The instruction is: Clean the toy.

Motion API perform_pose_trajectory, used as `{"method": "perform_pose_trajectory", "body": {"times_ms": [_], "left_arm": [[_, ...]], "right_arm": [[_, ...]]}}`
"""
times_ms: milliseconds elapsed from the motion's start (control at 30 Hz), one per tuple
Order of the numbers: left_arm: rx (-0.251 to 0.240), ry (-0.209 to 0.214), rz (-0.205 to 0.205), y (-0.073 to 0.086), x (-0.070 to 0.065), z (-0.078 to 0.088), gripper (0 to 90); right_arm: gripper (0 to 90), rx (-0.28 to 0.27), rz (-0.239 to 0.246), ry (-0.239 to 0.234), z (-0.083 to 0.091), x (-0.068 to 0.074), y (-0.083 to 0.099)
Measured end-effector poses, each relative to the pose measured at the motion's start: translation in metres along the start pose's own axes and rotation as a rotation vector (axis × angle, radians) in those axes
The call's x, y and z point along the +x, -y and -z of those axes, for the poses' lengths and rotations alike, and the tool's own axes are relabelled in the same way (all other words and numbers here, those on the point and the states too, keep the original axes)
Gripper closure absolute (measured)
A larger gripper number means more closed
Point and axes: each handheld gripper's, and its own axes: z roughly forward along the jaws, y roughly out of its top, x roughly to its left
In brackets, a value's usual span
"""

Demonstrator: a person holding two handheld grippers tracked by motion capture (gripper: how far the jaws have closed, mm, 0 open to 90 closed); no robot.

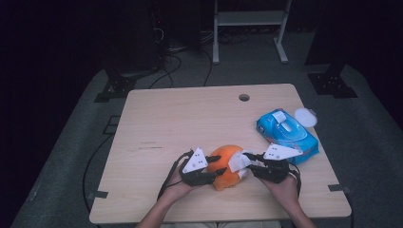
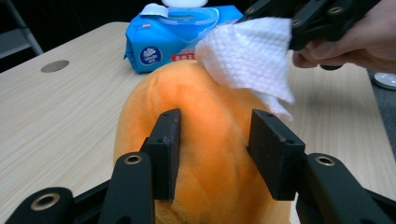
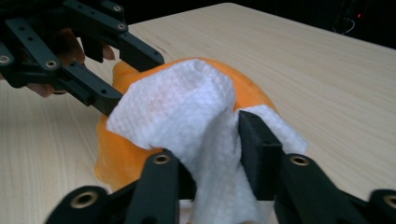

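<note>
Near the front edge of the table (image 1: 157, 118), between the two hands, lies the orange plush toy (image 1: 227, 164), a little right of the middle. The left gripper (image 1: 216, 167) is clamped on the left side of the toy: in the left gripper view its two pads (image 2: 169, 149) press into the soft fabric. The right gripper (image 1: 249, 164) carries a white wet wipe (image 3: 187, 116) draped over the top of the toy; in the right gripper view the wipe runs down between the jaws, but I cannot tell if the pads truly pinch it or stand slightly loose. This is the risk I see: if the hold on the wipe is weak, the cloth may slide out during a wiping stroke and stay on the plush. Also, the toy is soft, so a strong stroke could pull it out of the left hold. Farther to the right lies the blue pack of wipes (image 1: 287, 135), well apart.
</note>
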Motion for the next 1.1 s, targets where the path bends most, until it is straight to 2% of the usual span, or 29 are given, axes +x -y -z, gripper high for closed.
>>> {"method": "perform_pose_trajectory", "body": {"times_ms": [33,67,100,133,167,200,267,333,400,433,500,533,567,633,667,700,733,800,833,867,933,1000,1033,1100], "left_arm": [[-0.004,0.007,0.012,-0.001,0.001,0.001,52.6],[-0.017,0.007,0.048,-0.002,0.004,0.002,47.6],[-0.026,0.0,0.088,-0.004,0.007,0.003,37.8],[-0.03,-0.019,0.123,-0.005,0.009,0.003,31.3],[-0.015,-0.055,0.15,-0.005,0.01,0.002,21.8],[-0.004,-0.07,0.167,-0.005,0.012,0.002,17.3],[0.027,-0.085,0.211,-0.001,0.015,-0.001,16.7],[0.05,-0.046,0.265,0.004,0.017,-0.004,19.3],[0.054,-0.04,0.226,0.002,0.014,-0.005,33.0],[0.051,-0.031,0.179,0.0,0.011,-0.003,38.8],[0.033,-0.029,0.073,-0.005,0.002,-0.002,48.3],[0.037,-0.016,-0.013,-0.008,-0.006,-0.003,49.8],[0.043,-0.006,-0.083,-0.011,-0.014,-0.003,50.8],[0.058,0.001,-0.162,-0.015,-0.022,-0.004,50.5],[0.063,0.001,-0.167,-0.016,-0.023,-0.004,49.1],[0.057,0.015,-0.144,-0.015,-0.022,-0.005,47.6],[0.052,0.025,-0.125,-0.014,-0.02,-0.005,46.0],[0.03,0.042,-0.044,-0.01,-0.013,-0.005,39.8],[0.02,0.038,0.016,-0.009,-0.008,-0.004,34.5],[0.022,0.027,0.052,-0.009,-0.006,-0.004,26.6],[0.044,0.03,0.157,-0.005,0.002,-0.007,16.5],[0.056,0.053,0.186,0.0,0.005,-0.01,15.6],[0.046,0.058,0.175,0.002,0.004,-0.01,23.8],[0.032,0.024,0.106,-0.002,0.001,-0.006,39.7]], "right_arm": [[73.1,0.003,-0.01,-0.002,0.0,-0.001,0.001],[76.3,0.003,-0.021,-0.007,0.0,-0.001,0.003],[78.2,0.003,-0.027,-0.014,0.0,-0.001,0.005],[79.0,0.002,-0.033,-0.022,0.0,0.0,0.006],[79.7,-0.001,-0.041,-0.033,-0.001,0.0,0.006],[80.1,0.002,-0.061,-0.044,-0.001,0.001,0.007],[80.8,0.005,-0.08,-0.06,0.001,0.002,0.006],[81.2,0.012,-0.065,-0.066,0.003,0.003,0.004],[81.6,0.008,-0.063,-0.063,0.007,0.003,0.001],[81.7,0.002,-0.064,-0.062,0.008,0.002,0.0],[81.7,-0.041,-0.073,-0.06,0.015,0.002,-0.005],[81.8,-0.069,-0.061,-0.055,0.018,0.003,-0.009],[81.7,-0.099,-0.041,-0.04,0.022,0.005,-0.014],[81.8,-0.118,-0.024,-0.025,0.027,0.006,-0.016],[81.8,-0.11,-0.03,-0.025,0.027,0.004,-0.015],[81.8,-0.099,-0.042,-0.023,0.026,0.001,-0.011],[81.8,-0.079,-0.073,-0.026,0.025,-0.004,-0.005],[81.8,-0.051,-0.097,-0.004,0.025,-0.01,0.001],[81.8,-0.042,-0.107,0.005,0.026,-0.014,0.003],[81.9,-0.036,-0.114,0.01,0.028,-0.015,0.004],[81.9,-0.038,-0.108,0.007,0.029,-0.013,0.004],[81.9,-0.065,-0.097,-0.03,0.027,-0.005,0.0],[81.9,-0.068,-0.074,-0.039,0.025,0.0,-0.003],[81.8,-0.066,-0.035,-0.043,0.022,0.007,-0.008]]}}
